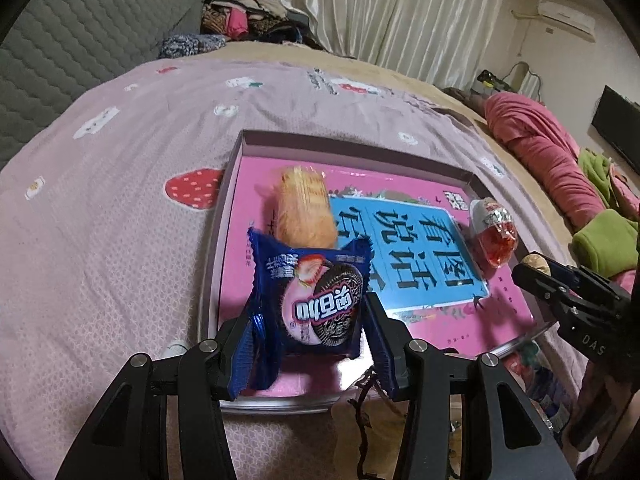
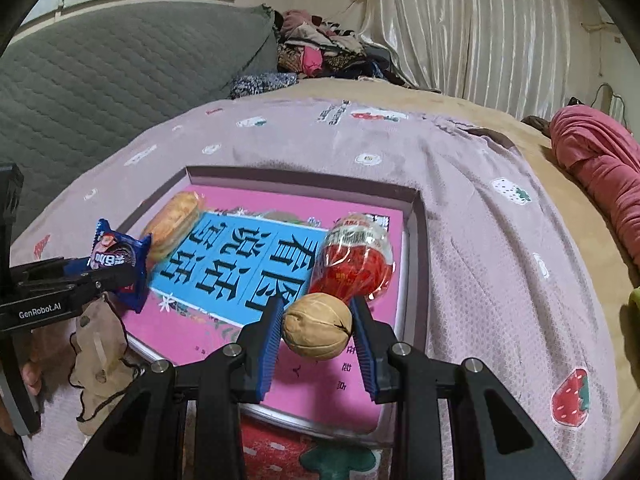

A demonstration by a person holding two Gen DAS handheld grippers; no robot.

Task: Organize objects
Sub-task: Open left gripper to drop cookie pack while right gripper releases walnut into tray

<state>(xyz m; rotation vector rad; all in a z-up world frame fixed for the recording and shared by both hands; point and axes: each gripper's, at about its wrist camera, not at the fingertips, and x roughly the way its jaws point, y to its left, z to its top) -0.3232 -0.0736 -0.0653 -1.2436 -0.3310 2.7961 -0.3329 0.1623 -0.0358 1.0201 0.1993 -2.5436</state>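
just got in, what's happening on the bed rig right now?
A person is sorting snacks into a shallow box on the bed, one handheld gripper per hand. The left gripper is shut on a blue cookie packet, held over the box's near edge. The right gripper is shut on a walnut, also over the box. Already lying in the box: a wrapped round cracker pack and a red jelly cup. A small drawstring pouch sits outside, by the near corner.

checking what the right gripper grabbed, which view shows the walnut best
The right wrist view: the walnut sits close and whole between the right gripper's blue-padded jaws, above the pink tray. In the left wrist view only a small part of it peeks past the gripper at the right edge.
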